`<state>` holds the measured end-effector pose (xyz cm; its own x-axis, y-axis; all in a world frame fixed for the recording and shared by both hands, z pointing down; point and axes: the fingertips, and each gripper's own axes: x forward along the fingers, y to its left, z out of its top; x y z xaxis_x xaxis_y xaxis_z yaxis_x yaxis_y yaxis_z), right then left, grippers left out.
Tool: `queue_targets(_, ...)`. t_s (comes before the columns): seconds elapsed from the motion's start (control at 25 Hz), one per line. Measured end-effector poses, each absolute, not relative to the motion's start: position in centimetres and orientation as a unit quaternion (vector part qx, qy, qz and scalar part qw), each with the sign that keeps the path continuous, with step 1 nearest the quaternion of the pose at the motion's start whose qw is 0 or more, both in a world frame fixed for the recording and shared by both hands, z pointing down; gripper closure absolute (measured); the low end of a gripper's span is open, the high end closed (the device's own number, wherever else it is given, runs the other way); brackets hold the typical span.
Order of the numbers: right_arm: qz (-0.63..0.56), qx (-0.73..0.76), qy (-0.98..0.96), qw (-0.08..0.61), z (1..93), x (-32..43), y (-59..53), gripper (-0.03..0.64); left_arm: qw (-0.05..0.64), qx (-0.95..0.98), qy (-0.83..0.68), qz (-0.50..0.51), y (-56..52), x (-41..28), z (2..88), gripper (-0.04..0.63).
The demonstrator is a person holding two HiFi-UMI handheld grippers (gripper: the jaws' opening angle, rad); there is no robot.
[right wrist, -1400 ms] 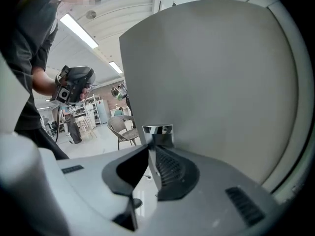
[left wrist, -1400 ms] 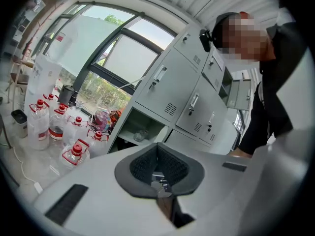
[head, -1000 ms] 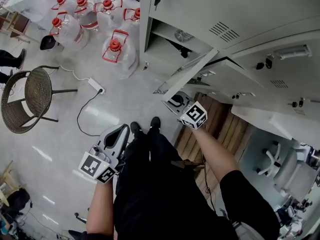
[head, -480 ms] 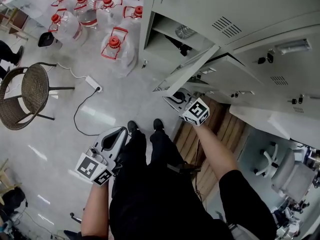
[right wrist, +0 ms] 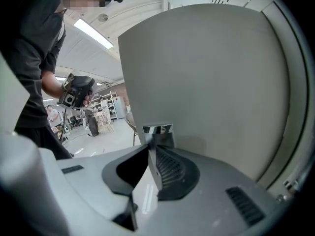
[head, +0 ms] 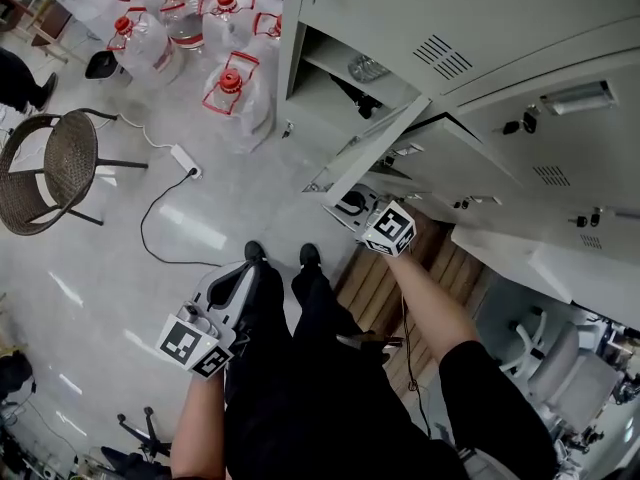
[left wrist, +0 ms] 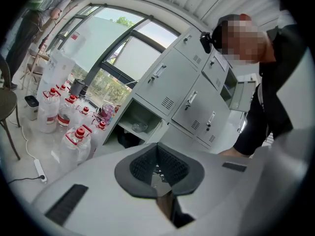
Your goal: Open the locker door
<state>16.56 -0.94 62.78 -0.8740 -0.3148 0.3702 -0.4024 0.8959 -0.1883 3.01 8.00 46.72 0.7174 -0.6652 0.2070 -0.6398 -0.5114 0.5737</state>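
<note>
Gripping the half-open locker door's (head: 385,140) chrome handle (right wrist: 157,130) at frame centre, the right gripper's (head: 347,198) fingers sit lower left of the hinge; the left gripper (head: 240,276), closed and empty, hangs farther off.

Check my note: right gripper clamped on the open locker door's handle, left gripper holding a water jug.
Wrong about the left gripper: the left gripper view shows its fingers shut on nothing. The right gripper is clamped on the handle of the open locker door.

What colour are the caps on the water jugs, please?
The caps are red, clearest in the head view.
</note>
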Motion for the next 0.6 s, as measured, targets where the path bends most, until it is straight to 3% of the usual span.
queue_targets(0.6,0.124,0.135,-0.969,0.168,62.8,20.7,2.4,0.555,0.314,0.871,-0.379,-0.011,9.3,8.0,46.3,0.578)
